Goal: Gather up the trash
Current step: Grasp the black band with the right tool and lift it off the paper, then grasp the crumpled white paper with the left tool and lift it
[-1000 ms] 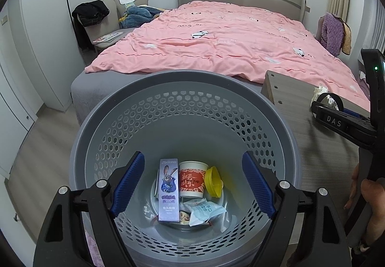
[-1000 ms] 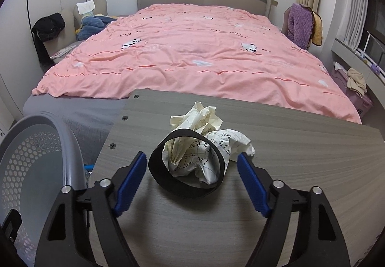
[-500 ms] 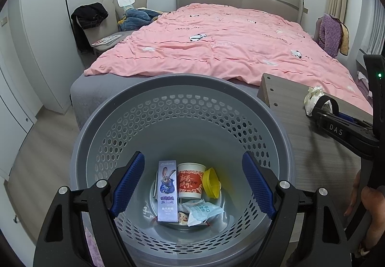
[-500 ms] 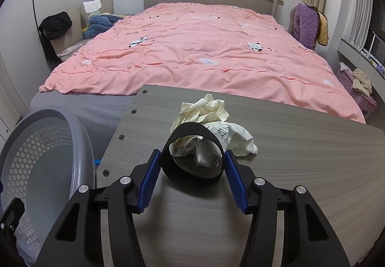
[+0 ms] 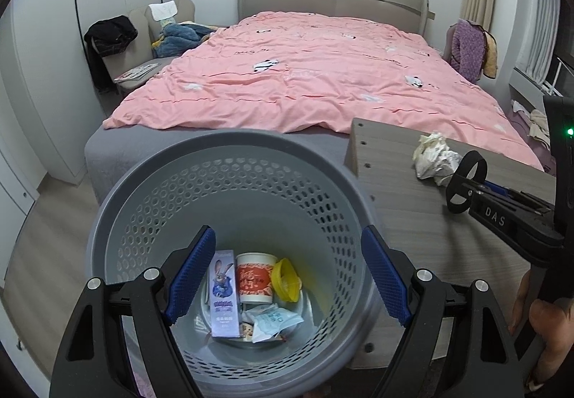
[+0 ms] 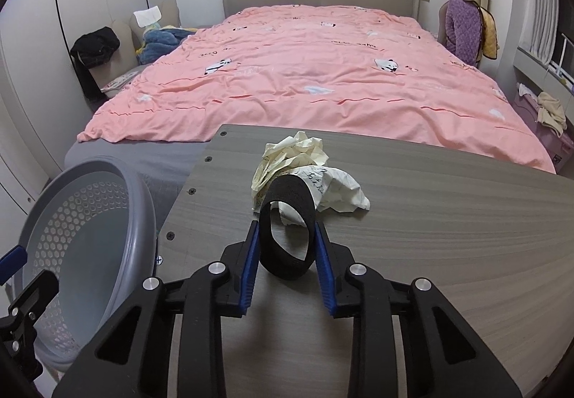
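Note:
A grey perforated trash basket [image 5: 229, 161] sits below my left gripper [image 5: 287, 272], which is open and empty over its mouth. Inside lie a purple carton [image 5: 224, 294], a red cup [image 5: 255, 278], a yellow lid [image 5: 285, 279] and wrappers. My right gripper [image 6: 287, 254] is shut on a black strap loop [image 6: 287, 211], squeezing it narrow, on the grey wooden table [image 6: 430, 236]. Crumpled paper [image 6: 305, 168] lies just beyond the loop. The left wrist view also shows the loop [image 5: 466, 179], the paper [image 5: 432, 157] and the table [image 5: 412, 218]. The basket [image 6: 82, 218] stands left of the table.
A bed with a pink duvet [image 6: 305, 75] lies behind the table. A chair with clothes [image 6: 118, 39] stands at the far left, another chair with purple cloth [image 6: 466, 28] at the right. Wardrobes line the left wall.
My right gripper closed from wide open onto the black strap loop, pinching it from a round ring into a narrow oval. My left gripper rose slightly above the basket and stayed open.

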`<state>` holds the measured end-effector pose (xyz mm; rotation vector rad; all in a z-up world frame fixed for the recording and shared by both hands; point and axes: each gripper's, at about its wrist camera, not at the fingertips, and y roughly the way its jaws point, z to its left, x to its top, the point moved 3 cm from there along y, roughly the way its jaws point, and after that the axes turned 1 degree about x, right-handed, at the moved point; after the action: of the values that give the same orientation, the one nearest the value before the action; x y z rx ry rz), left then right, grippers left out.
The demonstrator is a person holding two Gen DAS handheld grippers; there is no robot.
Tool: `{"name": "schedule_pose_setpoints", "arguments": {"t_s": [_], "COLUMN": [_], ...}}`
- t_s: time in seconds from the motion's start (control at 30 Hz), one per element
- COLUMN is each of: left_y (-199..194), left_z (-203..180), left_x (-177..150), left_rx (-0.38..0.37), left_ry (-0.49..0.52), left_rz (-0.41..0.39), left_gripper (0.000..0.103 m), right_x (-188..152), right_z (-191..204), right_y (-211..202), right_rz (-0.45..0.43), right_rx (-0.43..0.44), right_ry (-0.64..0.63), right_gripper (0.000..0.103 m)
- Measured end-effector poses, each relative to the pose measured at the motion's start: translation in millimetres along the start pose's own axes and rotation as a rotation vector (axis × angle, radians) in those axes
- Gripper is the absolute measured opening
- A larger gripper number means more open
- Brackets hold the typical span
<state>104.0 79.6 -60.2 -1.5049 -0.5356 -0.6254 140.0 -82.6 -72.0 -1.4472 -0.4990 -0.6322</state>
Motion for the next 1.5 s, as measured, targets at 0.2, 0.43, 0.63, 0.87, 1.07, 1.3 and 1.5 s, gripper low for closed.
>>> {"name": "schedule_pose_setpoints", "arguments": {"t_s": [0.2, 0.43, 0.63, 0.87, 1.07, 1.3, 1.5], "left_y": [1.5, 15.4, 32.4, 66.8, 95.0, 116.6, 131.1], "left_z": [-32.8, -76.8, -114.8, -153.5, -171.2, -181.2, -185.1], "left_x": [14.7, 33.7, 51.8, 66.8, 78.0, 82.9, 82.5], "left_rx": [-0.070, -0.140, -0.210, -0.271, -0.240, -0.220, -0.224], "left_ry": [0.040, 0.086, 0.103, 0.125, 0.156, 0.171, 0.167], "left_rz": [-0.005, 0.020, 0.054, 0.141, 0.184, 0.218, 0.244], "left_gripper": [0.080, 0.080, 0.080, 0.080, 0.080, 0.080, 0.080], "right_x": [-3.7, -6.4, -12.8, -22.4, -21.4, -22.2, -22.8], "right_z": [-19.8, -55.6, -90.8, -120.2, -134.7, -142.1, -145.7], "right_y": [-21.1, -39.1, -45.4, -47.1, -49.3, -47.5, -49.9], "right_rz": [-0.039, -0.063, -0.058, -0.054, -0.067, -0.065, -0.074], "right_rx": [0.050, 0.065, 0.061, 0.067, 0.081, 0.105, 0.116], "right_ry": [0.011, 0.046, 0.103, 0.161, 0.186, 0.206, 0.214], "right_gripper": [0.026, 0.026, 0.026, 0.026, 0.026, 0.026, 0.026]}}
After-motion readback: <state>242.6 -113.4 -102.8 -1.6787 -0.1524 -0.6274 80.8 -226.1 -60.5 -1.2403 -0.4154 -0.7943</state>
